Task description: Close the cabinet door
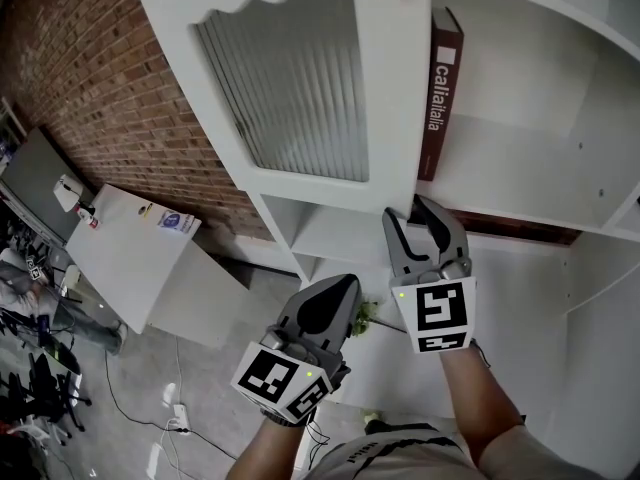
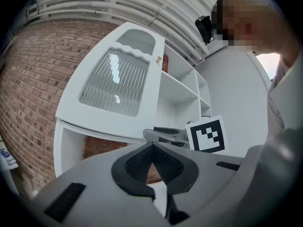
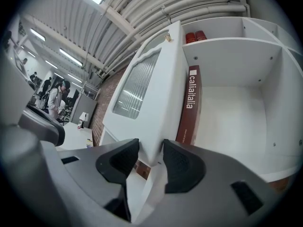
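White cabinet door with ribbed glass pane (image 1: 300,78) stands swung open, upper centre. Right gripper (image 1: 410,210) straddles its lower corner, jaws slack (not pinching, I'd say); left gripper (image 1: 345,286) hangs below, clenched empty. Next: nip the edge and swing it right, shut.

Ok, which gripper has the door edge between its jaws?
The right gripper: the lower corner of the cabinet door sits between its parted jaws. The left gripper has its jaws together, empty.

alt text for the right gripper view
The right gripper's two dark jaws straddle the lower corner of an open white cabinet door with a ribbed glass panel. Behind it, a dark red book stands upright on a white shelf.
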Motion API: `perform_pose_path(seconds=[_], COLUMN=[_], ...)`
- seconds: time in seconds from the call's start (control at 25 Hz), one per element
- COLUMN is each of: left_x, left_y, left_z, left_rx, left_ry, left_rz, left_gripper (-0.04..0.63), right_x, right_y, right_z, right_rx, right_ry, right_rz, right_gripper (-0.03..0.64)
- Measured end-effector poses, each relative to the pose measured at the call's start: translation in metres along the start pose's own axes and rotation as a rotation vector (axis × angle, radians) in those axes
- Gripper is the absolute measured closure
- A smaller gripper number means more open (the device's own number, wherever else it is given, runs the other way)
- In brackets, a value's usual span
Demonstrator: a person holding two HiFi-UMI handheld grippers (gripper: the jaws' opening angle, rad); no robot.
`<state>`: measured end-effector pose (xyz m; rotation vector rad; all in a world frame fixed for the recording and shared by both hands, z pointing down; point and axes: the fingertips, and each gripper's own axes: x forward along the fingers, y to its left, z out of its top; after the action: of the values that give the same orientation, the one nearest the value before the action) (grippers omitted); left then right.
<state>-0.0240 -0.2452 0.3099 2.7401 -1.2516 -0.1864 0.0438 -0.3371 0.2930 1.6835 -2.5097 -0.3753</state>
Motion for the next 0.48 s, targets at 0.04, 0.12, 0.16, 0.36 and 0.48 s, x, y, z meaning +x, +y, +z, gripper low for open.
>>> perform_pose_path(seconds=[0.04,0.12,0.16,0.36,0.48], left_x=[0.001,0.003,0.004,0.008,0.01], left_y=[0.001,0.003,0.003,0.005,0.005], left_z=[0.0,0.0,0.0,-0.001,0.001], left_rx=[0.0,0.001,0.002,0.005,0.008], left_ry=[0.0,0.0,0.0,0.005,0.003], left_rz=[0.001,0.002,0.002,0.004,0.004], left_gripper=[0.586,0.586,0.586,0.586,0.586], right_x=[0.001,0.004,0.005,0.01,0.012], right_y=[-0.001,-0.003,-0.004,-0.009,-0.011], right_z=[0.0,-0.001,-0.001,-0.003,-0.003], right_rx=[0.0,-0.001,-0.003,-0.008,-0.011], right_ry=[0.001,0.004,0.004,0.007,0.01], right_rz=[-0.001,-0.005,-0.008,-0.015,-0.018], right_gripper=[0.462,0.46,0.46,0.46,0.46])
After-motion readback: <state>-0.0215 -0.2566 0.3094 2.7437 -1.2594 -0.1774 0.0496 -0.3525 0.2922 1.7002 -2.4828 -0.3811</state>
